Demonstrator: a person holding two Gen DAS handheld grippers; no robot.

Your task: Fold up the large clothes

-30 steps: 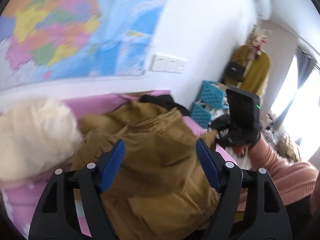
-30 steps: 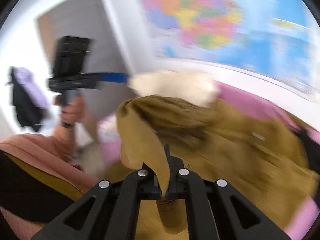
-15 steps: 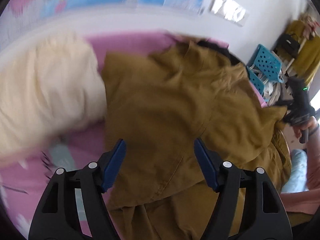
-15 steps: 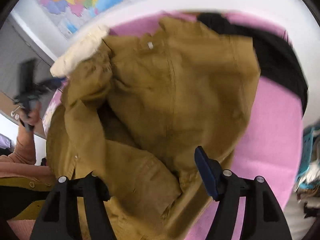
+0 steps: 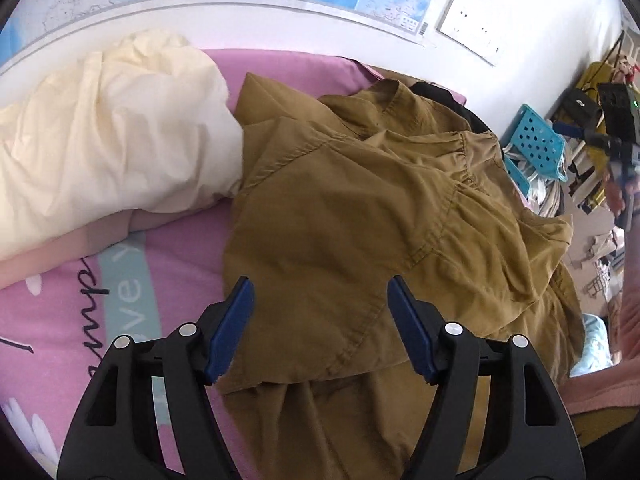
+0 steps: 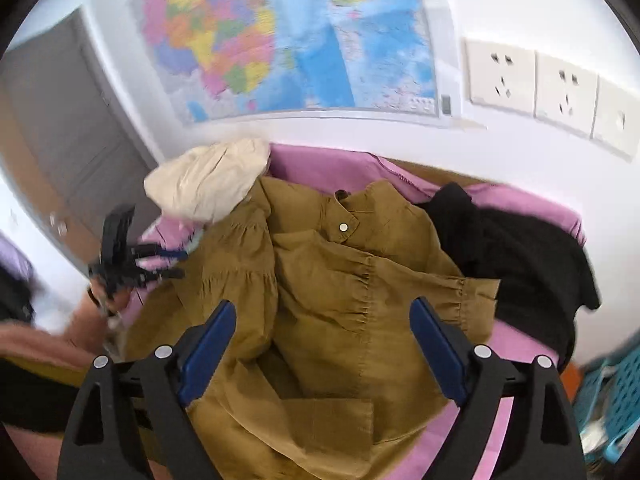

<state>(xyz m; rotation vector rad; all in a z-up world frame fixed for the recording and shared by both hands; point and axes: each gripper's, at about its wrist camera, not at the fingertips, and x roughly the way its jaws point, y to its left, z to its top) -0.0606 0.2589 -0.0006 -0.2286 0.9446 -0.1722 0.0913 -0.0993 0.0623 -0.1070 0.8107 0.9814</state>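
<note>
The left gripper [image 5: 320, 320] stands wide and empty over the hem of the mustard-brown cotton garment [image 5: 360, 220], which is crumpled on the pink printed bedsheet [image 5: 52, 320]. The fabric looks soft and light; a hem or a seam is probably the best hold. The right gripper [image 6: 320, 344] is opening, with nothing between its jaws, above the gathered sleeve.

Domestic bedroom: bed with pink printed sheet [image 5: 60, 320], cream pillow [image 5: 108, 132], coloured wall map [image 6: 288, 32], white wall sockets [image 6: 500, 76].

I see a matt woven cloth mustard jacket [image 6: 320, 288], creased, with one shiny metal snap [image 6: 343, 227]. Pink bedsheet [image 5: 52, 320] is smooth printed cloth. Cream pillow [image 5: 108, 136] is crinkly fabric. Wall map [image 6: 296, 36] is glossy paper.
</note>
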